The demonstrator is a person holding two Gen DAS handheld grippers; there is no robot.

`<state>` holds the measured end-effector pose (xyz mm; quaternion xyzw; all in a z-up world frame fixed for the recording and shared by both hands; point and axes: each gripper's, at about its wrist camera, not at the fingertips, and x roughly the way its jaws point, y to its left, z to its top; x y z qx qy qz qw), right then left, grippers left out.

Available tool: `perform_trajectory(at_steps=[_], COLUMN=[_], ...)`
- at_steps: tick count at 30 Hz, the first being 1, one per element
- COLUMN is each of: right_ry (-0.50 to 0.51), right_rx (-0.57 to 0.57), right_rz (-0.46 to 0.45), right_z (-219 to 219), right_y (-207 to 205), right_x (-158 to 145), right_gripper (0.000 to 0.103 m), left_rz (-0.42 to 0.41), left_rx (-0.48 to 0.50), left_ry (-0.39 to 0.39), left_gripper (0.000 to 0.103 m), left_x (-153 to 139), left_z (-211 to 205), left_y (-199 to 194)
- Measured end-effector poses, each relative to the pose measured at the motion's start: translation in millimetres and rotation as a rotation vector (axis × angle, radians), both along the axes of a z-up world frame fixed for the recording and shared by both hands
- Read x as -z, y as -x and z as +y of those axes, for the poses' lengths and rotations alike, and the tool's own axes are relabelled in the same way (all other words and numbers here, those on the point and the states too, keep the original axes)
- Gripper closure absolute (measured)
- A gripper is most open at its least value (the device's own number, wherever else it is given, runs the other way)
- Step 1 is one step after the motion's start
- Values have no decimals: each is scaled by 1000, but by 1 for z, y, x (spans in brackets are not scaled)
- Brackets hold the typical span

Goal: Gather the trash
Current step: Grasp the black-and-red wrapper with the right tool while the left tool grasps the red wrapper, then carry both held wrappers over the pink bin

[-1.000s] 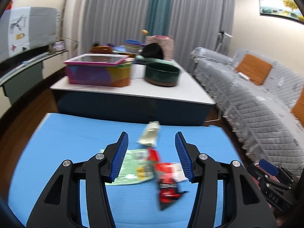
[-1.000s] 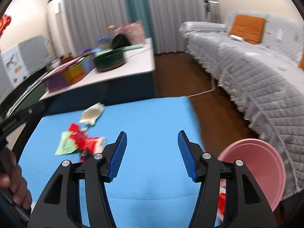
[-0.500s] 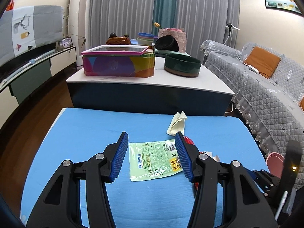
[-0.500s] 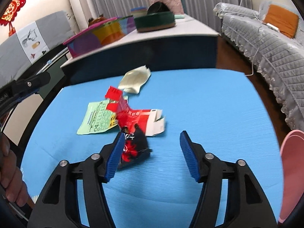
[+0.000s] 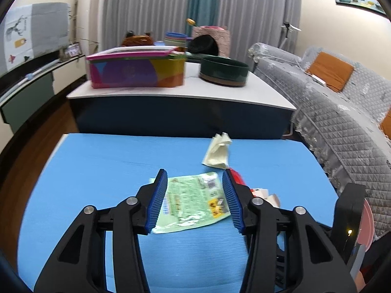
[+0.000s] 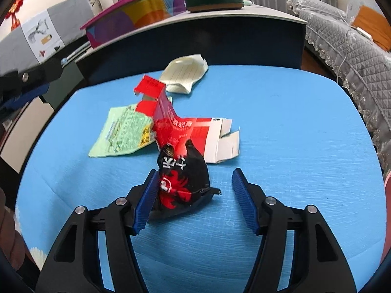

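Trash lies on a blue mat [image 5: 97, 171] [image 6: 281, 122]. A flat green wrapper [image 5: 193, 202] [image 6: 122, 131] sits between the fingers of my left gripper [image 5: 195, 200], whose jaws are closing with the pads clear of it. A black-and-red snack bag [image 6: 182, 183] lies crumpled between the fingers of my right gripper [image 6: 193, 197], against the left pad; those jaws are closing too and the right pad is clear. A flattened red-and-white carton [image 6: 190, 129] [image 5: 235, 177] and a cream paper scrap [image 5: 216, 155] [image 6: 183, 75] lie beyond.
A low white-topped table [image 5: 180, 92] stands behind the mat with a colourful box [image 5: 136, 70] and a dark green bowl [image 5: 223, 70]. A grey covered sofa [image 5: 342, 112] runs along the right. A pink bin [image 5: 366, 222] sits at the mat's right edge.
My right gripper swung left and down from bare mat onto the black-and-red bag. My left gripper sank slightly, and the green wrapper now lies between its fingers. Both jaws narrowed a little.
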<state>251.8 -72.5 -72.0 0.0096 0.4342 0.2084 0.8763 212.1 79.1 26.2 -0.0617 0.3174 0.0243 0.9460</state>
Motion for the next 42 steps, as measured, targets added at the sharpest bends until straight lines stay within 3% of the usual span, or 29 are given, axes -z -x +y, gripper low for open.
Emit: perform_trajectory(at_steps=[2, 8, 12, 15, 18, 19, 42], right_ry=[3, 38, 37, 28, 25, 24, 14], right_rx=[-11, -21, 4, 26, 41, 44, 183], right_rz=[-2, -26, -31, -31, -40, -42, -155], right_z=[-2, -17, -38, -53, -63, -65, -130], right_y=[1, 5, 4, 2, 2, 1, 37], right_x=[0, -2, -5, -9, -12, -13, -71], right_gripper=[61, 61, 61, 61, 61, 61, 61], left_rz=[7, 77, 140, 186, 206, 208, 81], left_rx=[28, 85, 81, 65, 58, 56, 98], left_ry=[13, 89, 89, 86, 90, 83, 78], left_gripper=[57, 57, 58, 70, 94, 97, 98], left_x=[5, 29, 45, 57, 61, 62, 18], left_z=[-9, -32, -45, -50, -52, -53, -80], left_y=[-5, -26, -39, -46, -48, -48, -19])
